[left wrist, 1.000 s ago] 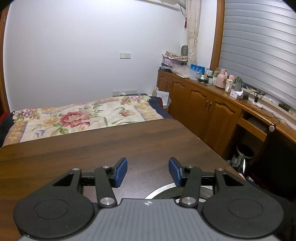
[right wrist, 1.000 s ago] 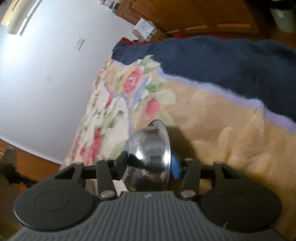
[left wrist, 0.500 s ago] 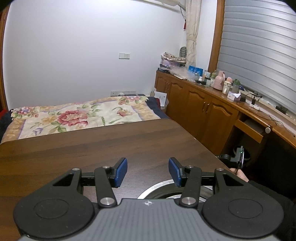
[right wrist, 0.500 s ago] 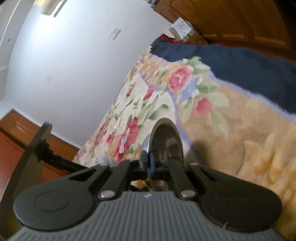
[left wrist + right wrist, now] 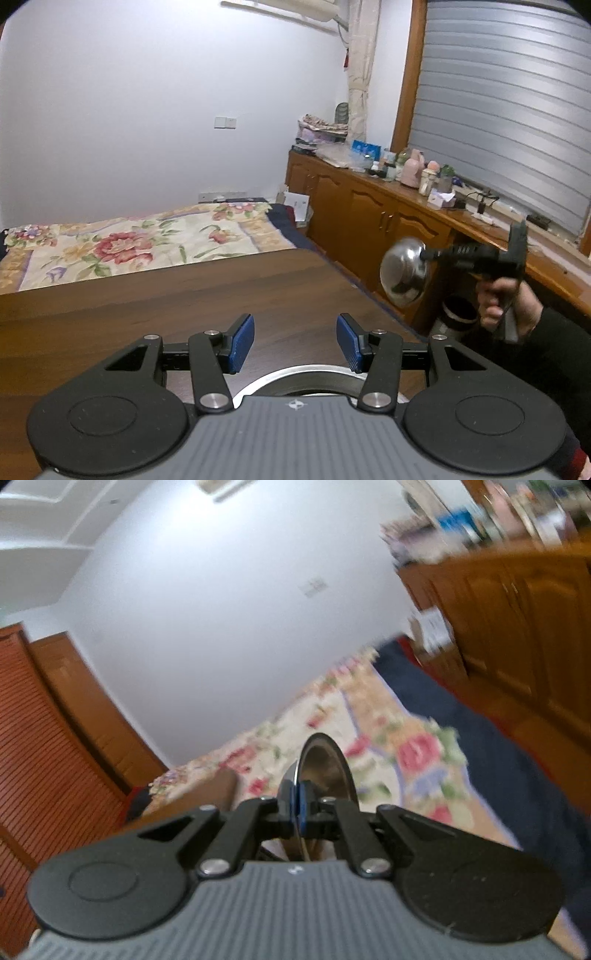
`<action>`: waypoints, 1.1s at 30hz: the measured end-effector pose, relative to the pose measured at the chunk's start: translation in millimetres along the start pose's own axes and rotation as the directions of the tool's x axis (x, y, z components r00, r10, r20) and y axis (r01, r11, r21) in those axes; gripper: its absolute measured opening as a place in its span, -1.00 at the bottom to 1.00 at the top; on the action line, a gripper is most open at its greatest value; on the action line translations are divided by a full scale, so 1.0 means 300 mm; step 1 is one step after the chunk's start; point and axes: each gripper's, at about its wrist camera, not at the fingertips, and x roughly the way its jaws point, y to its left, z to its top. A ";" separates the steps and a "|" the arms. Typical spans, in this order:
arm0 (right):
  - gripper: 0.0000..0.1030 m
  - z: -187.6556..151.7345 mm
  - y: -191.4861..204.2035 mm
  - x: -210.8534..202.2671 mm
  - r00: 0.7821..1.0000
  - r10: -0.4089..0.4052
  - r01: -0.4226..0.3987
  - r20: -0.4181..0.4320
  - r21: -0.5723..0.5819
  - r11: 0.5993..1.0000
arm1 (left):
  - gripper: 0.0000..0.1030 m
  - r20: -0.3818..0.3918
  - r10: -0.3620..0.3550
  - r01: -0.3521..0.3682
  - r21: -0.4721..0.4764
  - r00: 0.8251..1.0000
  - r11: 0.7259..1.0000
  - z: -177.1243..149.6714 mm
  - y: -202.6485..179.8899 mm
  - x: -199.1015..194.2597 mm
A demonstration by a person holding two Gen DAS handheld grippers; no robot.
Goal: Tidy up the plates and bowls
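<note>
My left gripper (image 5: 295, 341) is open and empty, low over the dark wooden table (image 5: 166, 302). A steel dish rim (image 5: 295, 376) shows just under it, mostly hidden by the gripper body. My right gripper (image 5: 424, 254) is shut on the rim of a small steel bowl (image 5: 402, 275) and holds it on edge in the air, off the table's right edge. In the right wrist view the bowl (image 5: 325, 764) stands edge-on, pinched in the right gripper (image 5: 299, 805).
A bed with a floral blanket (image 5: 129, 243) lies beyond the table's far edge. Wooden cabinets (image 5: 373, 218) with a cluttered counter run along the right wall. A dark bin (image 5: 458, 314) stands on the floor by them.
The right gripper closed on the bowl, lifted it off the blanket and swung into the left wrist view. The left gripper rose slightly and stayed open.
</note>
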 end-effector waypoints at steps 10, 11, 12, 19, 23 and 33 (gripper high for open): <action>-0.96 0.067 0.361 -0.117 0.994 0.108 -0.109 -0.018 -0.209 0.972 | 0.00 0.022 0.002 -0.001 -0.027 1.000 1.000 0.018 0.002 -0.059; -0.96 0.062 0.390 -0.118 0.992 0.122 -0.125 -0.028 -0.222 0.967 | 0.00 0.021 0.003 -0.002 -0.033 1.000 0.999 0.016 0.008 -0.067; -0.96 0.056 0.416 -0.118 0.991 0.129 -0.135 -0.040 -0.239 0.961 | 0.00 0.021 0.003 -0.002 -0.039 1.000 0.999 0.012 0.014 -0.074; -0.97 -0.054 0.579 -0.039 0.982 0.091 -0.149 -0.165 -0.384 0.911 | 0.00 -0.006 0.012 -0.012 -0.083 1.000 0.996 -0.013 0.052 -0.061; -0.97 -0.106 0.667 -0.002 0.976 0.082 -0.169 -0.203 -0.460 0.872 | 0.00 -0.021 0.024 -0.026 -0.092 0.999 0.995 -0.028 0.072 -0.050; -0.98 -0.298 0.954 0.051 0.983 0.003 -0.149 -0.183 -0.787 0.598 | 0.00 -0.011 0.093 -0.094 -0.153 0.996 0.984 -0.025 0.189 -0.042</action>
